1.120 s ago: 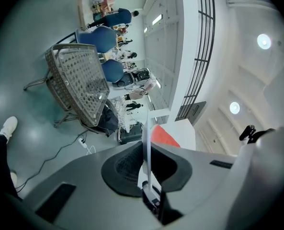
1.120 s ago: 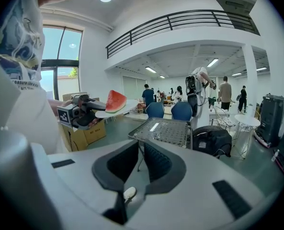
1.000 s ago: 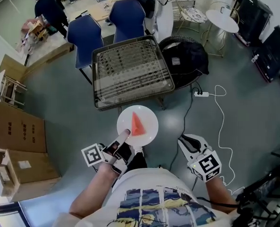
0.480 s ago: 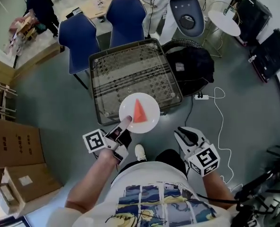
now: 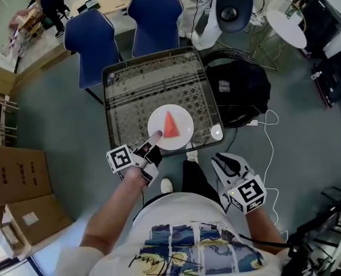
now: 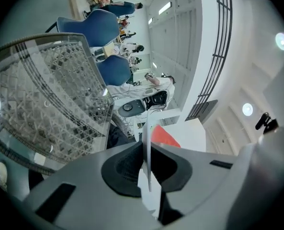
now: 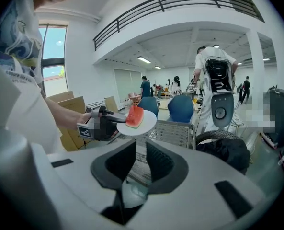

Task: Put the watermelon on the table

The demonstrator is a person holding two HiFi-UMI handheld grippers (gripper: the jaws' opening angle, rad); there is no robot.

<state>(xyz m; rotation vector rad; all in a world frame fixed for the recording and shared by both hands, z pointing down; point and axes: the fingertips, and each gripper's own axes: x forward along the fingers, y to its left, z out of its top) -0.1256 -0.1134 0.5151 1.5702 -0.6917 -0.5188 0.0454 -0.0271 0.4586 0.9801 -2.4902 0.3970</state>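
Observation:
A red wedge of watermelon [image 5: 169, 125] lies on a white plate [image 5: 180, 135]. My left gripper [image 5: 153, 140] is shut on the plate's near rim and holds it level over the near part of the glass-topped table [image 5: 135, 91]. In the left gripper view the plate's edge [image 6: 189, 133] runs between the pads, with the watermelon [image 6: 164, 137] beyond. The right gripper view shows the plate [image 7: 142, 125], the watermelon [image 7: 135, 116] and the left gripper [image 7: 114, 120] above the table [image 7: 173, 131]. My right gripper [image 5: 221, 161] hangs to the right, off the table, its jaws a narrow gap apart with nothing between them.
Two blue chairs [image 5: 93, 39] [image 5: 156, 9] stand behind the table. A black bag [image 5: 239, 91] sits at the table's right, with a white cable [image 5: 266, 132] on the floor. Cardboard boxes [image 5: 15, 177] lie at the left. A small round white table [image 5: 288, 27] is at the far right.
Both grippers have moved forward toward the table. The plate with the watermelon, earlier over the floor in front of the table, now hangs over its near part.

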